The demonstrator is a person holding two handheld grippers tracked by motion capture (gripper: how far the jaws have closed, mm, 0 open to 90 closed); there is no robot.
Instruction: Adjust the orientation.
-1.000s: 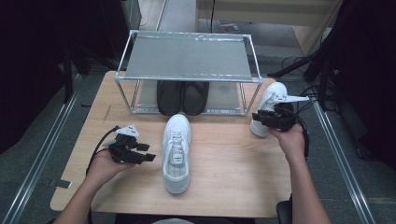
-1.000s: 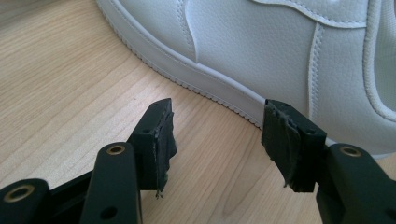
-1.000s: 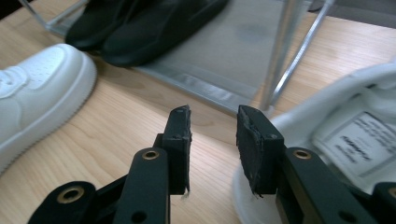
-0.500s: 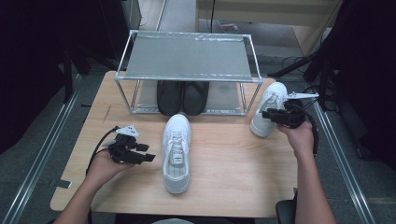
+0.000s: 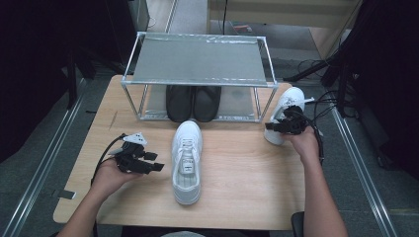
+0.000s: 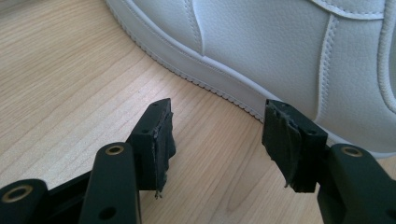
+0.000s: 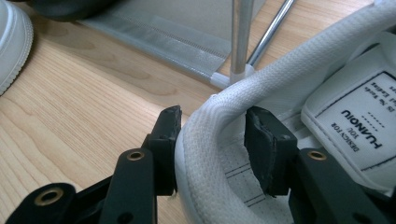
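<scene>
White sneaker at surface's right edge beside metal rack, collar clamped by right gripper, insole label "HUANIOU", second sneaker centre, left gripper wide beside it, black shoes under rack.

The worktop is looking like smooth light wood, the near shoe like bumpy white leather, the rack like shiny metal.

White sneaker upright at the table's right edge, collar pinched
</scene>
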